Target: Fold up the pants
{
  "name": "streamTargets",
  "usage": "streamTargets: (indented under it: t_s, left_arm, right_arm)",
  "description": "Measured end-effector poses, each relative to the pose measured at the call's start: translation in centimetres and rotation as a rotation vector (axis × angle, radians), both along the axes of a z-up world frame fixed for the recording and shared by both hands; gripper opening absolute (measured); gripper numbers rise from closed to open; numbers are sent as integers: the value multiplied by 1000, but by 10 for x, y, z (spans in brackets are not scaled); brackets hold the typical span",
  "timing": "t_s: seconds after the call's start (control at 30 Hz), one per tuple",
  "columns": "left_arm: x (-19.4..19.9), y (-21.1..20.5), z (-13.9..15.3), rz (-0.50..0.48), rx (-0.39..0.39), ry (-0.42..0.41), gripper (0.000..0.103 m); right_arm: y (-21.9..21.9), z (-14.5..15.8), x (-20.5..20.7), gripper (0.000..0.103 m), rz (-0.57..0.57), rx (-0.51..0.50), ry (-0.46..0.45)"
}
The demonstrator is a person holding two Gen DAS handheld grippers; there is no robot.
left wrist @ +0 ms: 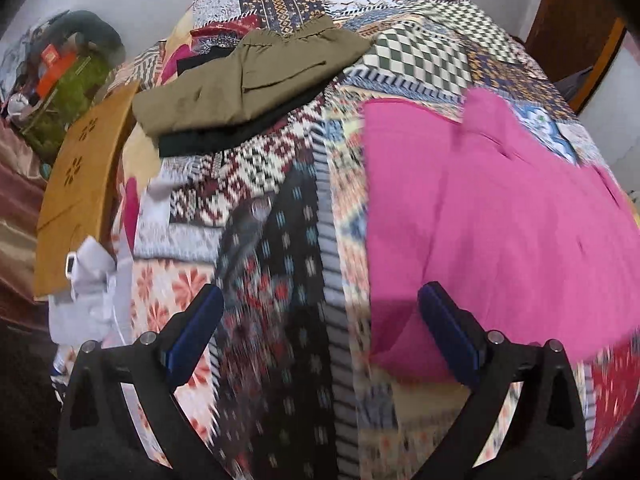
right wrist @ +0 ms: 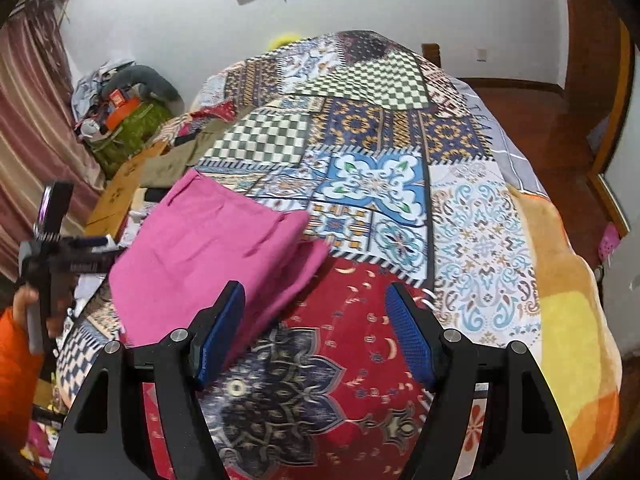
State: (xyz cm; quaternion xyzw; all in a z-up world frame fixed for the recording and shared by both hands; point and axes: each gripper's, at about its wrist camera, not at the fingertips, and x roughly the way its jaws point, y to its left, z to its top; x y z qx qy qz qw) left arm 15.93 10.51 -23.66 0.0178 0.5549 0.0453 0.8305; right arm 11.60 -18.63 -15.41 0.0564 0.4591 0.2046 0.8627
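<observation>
Pink pants [right wrist: 208, 252] lying folded on the patchwork bedspread [right wrist: 372, 184], toward its left side as seen from the right wrist camera. Several layers stacked, edges showing as steps at the far right corner. Long axis running diagonally in that view, from the near left up toward the far left edge of the bed; which end is the waistband, impossible to tell. In the left wrist view the same pink pants [left wrist: 492, 216] filling the right half, long axis slanting from the upper middle down to the lower right, a fold ridge crossing the upper part.

Left gripper [left wrist: 320, 340] spread wide, nothing between the blue pads, hovering above the bedspread [left wrist: 256, 184] just left of the pants' near edge; right-hand fingertip [left wrist: 444, 336] over the pink cloth's shadowed lower edge, contact not clear because of blur. Same left gripper [right wrist: 86, 245] visible from the right camera at the pants' left edge, held by a hand [right wrist: 30, 300] with an orange sleeve.

Right gripper [right wrist: 316, 324] parted, empty, over the red patch, left fingertip [right wrist: 228, 316] overlapping the pants' near corner in the picture, not clamping it.

Olive pants [left wrist: 240, 80] folded on a dark garment [left wrist: 236, 132], well apart at the bed's far left. Cardboard panel [left wrist: 80, 192] leaning at the bedside.
</observation>
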Motion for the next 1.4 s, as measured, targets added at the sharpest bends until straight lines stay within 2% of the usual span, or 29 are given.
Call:
streamTargets:
  t_s: [0.17, 0.27, 0.33, 0.47, 0.6, 0.7, 0.8, 1.0, 1.13, 1.2, 1.27, 1.3, 1.37, 1.4]
  left_arm:
    - [-25, -12, 10, -23, 23, -57, 100]
    - [-27, -12, 8, -13, 78, -79, 100]
    - [-27, -6, 5, 2, 68, -76, 100]
    - [-32, 8, 1, 41, 11, -73, 100]
    - [-36, 14, 4, 57, 3, -70, 99]
    - [-35, 18, 16, 68, 7, -96, 99]
    - [-28, 20, 33, 69, -27, -136, 99]
    - [7, -1, 60, 15, -17, -206, 99]
    - [33, -24, 64, -54, -31, -222, 99]
    - [48, -36, 60, -94, -38, -214, 95]
    - [60, -46, 54, -120, -49, -189, 75]
    - [67, -50, 48, -127, -57, -167, 73]
    - [77, -54, 35, -131, -79, -126, 51]
    - [81, -56, 28, -129, -75, -105, 47]
  right_arm:
    - [23, -2, -5, 70, 56, -10, -17]
    - [37, -10, -3, 67, 95, -19, -7]
    - [45, -22, 1, 52, 133, -36, 29]
    - [44, -29, 1, 45, 153, -8, 48]
    - [36, -28, 4, 44, 163, 12, 86]
    - [38, -20, 2, 45, 181, -21, 68]
    - [37, -10, 5, 45, 173, -64, 26]
    - [32, -4, 31, 46, 130, -48, 3]
    - [34, -6, 50, 47, 128, -27, 16]
    - [38, -8, 59, 47, 136, -24, 14]
    - [45, -11, 67, 47, 160, -30, 15]
    - [50, -15, 72, 47, 177, -38, 18]
    - [56, -21, 80, 46, 194, -60, 28]
    - [57, -24, 84, 45, 200, -67, 34]
